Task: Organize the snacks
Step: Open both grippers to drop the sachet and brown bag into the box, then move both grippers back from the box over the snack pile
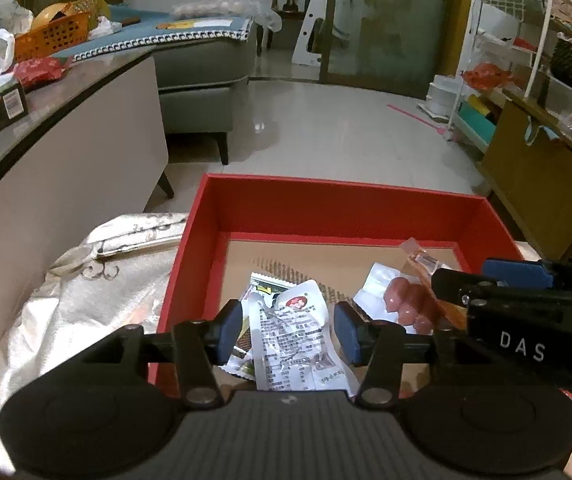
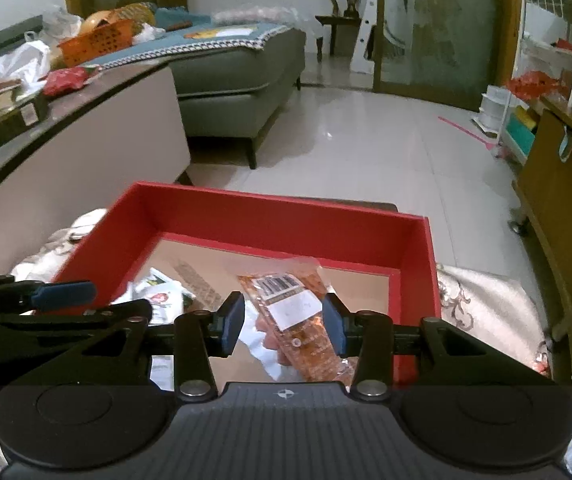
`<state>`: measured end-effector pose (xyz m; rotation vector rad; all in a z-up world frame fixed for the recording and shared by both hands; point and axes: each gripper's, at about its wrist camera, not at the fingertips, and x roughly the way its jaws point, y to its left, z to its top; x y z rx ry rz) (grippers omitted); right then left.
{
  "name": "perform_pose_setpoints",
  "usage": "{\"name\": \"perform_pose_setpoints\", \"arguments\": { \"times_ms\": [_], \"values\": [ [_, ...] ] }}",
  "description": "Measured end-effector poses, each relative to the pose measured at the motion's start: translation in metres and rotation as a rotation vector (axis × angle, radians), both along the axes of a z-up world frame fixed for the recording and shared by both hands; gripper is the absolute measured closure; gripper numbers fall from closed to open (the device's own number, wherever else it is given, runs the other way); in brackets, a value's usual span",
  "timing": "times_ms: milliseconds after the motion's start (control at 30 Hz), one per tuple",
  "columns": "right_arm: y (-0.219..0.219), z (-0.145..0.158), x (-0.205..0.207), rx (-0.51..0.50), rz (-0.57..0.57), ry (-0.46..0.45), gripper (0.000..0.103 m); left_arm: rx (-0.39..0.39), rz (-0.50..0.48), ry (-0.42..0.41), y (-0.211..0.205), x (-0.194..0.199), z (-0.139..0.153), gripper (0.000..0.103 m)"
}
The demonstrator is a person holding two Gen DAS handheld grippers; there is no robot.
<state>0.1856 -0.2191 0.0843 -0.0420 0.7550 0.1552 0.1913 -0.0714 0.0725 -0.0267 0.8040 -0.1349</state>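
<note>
A red box (image 1: 326,206) with a brown floor stands on a silvery cloth. In it lie a white printed snack packet (image 1: 294,340), a clear pack of pink sausages (image 1: 402,304) and an orange snack packet (image 2: 298,320). My left gripper (image 1: 288,330) is open over the box, its blue pads either side of the white packet. My right gripper (image 2: 284,322) is open over the box, its pads either side of the orange packet (image 1: 434,280). The right gripper also shows in the left wrist view (image 1: 518,292), and the left gripper in the right wrist view (image 2: 58,300).
The silvery cloth (image 1: 86,312) covers the surface under the box. A long counter (image 1: 66,120) with bags and an orange basket (image 1: 50,36) runs along the left. A grey sofa (image 1: 206,68) stands behind. A wooden cabinet (image 1: 546,168) and wire shelves are at right.
</note>
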Motion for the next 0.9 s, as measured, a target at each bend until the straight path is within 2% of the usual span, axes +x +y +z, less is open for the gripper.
{"name": "perform_pose_setpoints", "arguments": {
  "times_ms": [533,600,900],
  "values": [
    [0.007,0.027,-0.045,-0.039,0.007,-0.031,0.045,0.006,-0.018,-0.043,0.011,-0.038,0.026,0.052],
    [0.008,0.028,-0.051,-0.047,0.006,-0.033,0.040,0.008,-0.024,-0.043,0.013,-0.044,0.028,0.051],
    [0.013,0.036,-0.079,-0.054,0.016,-0.034,0.032,0.013,-0.050,-0.046,0.023,-0.075,0.038,0.048]
  ]
}}
